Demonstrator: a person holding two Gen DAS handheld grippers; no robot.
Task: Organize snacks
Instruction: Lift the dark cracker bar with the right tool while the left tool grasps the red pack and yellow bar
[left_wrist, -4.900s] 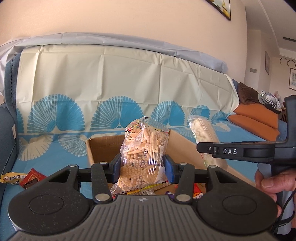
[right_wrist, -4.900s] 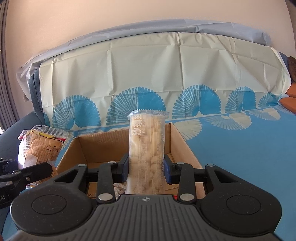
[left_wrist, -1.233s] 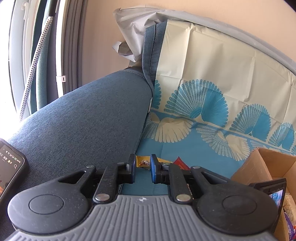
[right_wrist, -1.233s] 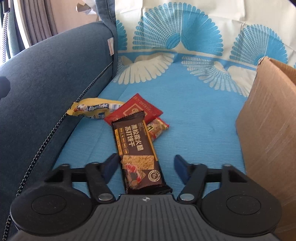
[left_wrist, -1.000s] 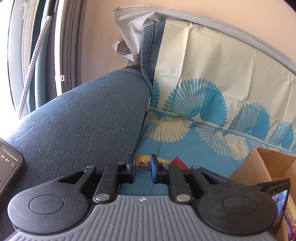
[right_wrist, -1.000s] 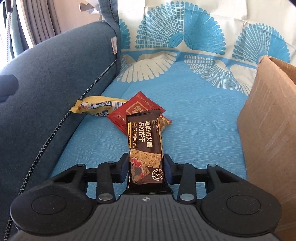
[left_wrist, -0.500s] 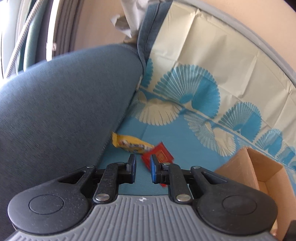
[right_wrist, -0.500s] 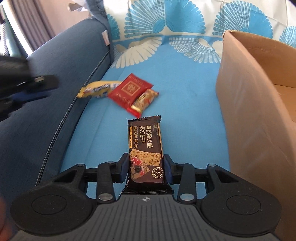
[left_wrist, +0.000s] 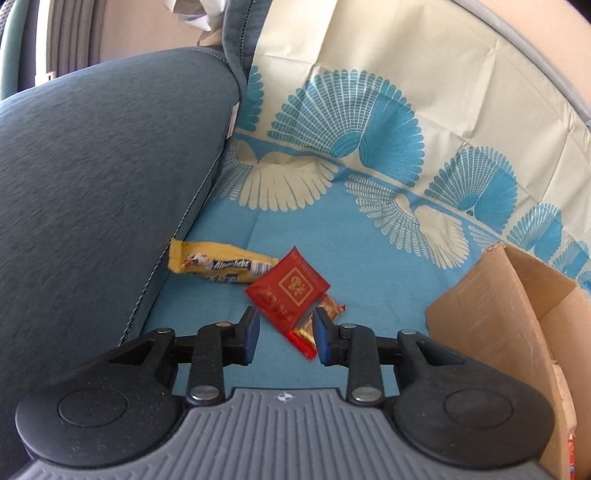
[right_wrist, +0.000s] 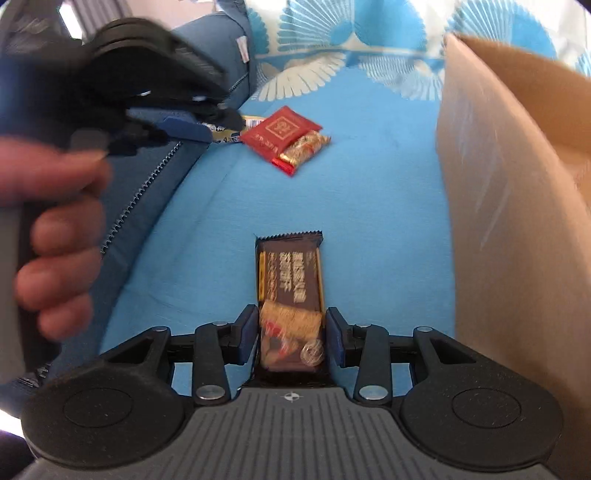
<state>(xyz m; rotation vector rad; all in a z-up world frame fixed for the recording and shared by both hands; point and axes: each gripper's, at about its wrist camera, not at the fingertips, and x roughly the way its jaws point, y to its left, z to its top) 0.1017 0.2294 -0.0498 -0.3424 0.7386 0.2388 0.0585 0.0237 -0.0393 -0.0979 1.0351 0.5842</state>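
Snacks lie loose on the blue cover. Right gripper (right_wrist: 290, 339) carries the brown cracker bar (right_wrist: 290, 295) between its jaws, which are easing apart, presumably bound for the cardboard box (right_wrist: 517, 206) at frame right. Left gripper (left_wrist: 284, 334) is spreading, nothing pinched, over the red packet (left_wrist: 286, 288); a yellow candy pack (left_wrist: 218, 263) sits beside the sofa arm (left_wrist: 92, 177). Nothing obstructs.

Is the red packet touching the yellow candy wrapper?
Touching. The left wrist view shows the red packet's upper corner overlapping the right end of the yellow candy wrapper, no blue cover between them.
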